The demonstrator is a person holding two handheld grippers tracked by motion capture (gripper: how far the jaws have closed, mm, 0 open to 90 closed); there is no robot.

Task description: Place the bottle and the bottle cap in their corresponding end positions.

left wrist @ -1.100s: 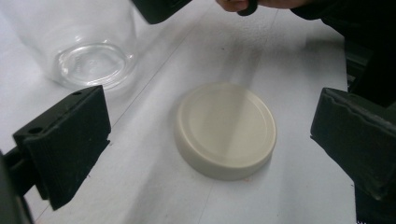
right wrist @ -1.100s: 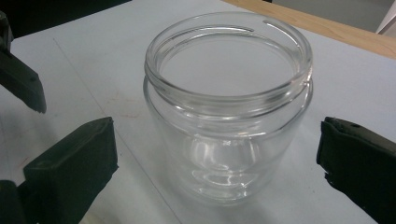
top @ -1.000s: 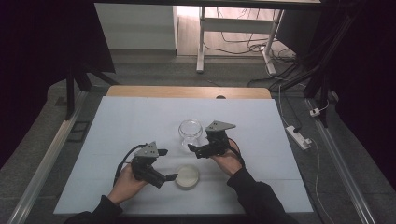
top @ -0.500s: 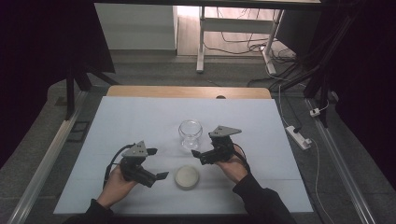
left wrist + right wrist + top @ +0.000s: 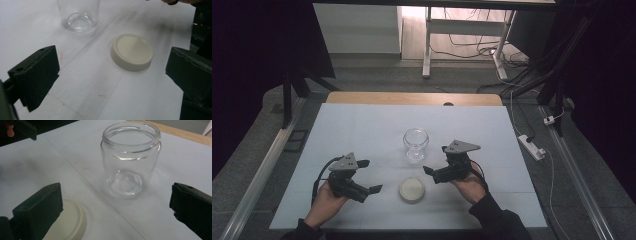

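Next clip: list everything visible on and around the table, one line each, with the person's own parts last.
Clear glass jar: one, transparent, upright, open-mouthed, table centre.
Round cream plastic lid: one, lying flat on the table, near side of the jar, apart from it.
White-covered table: one, wooden far edge showing.
White power strip: one, on the floor to the right.
Left tongs: one, black, open, beside the lid.
Right tongs: one, black, open, beside the jar.

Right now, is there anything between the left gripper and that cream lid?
No. In the left gripper view, just bare white table lies between the left gripper and the lid.
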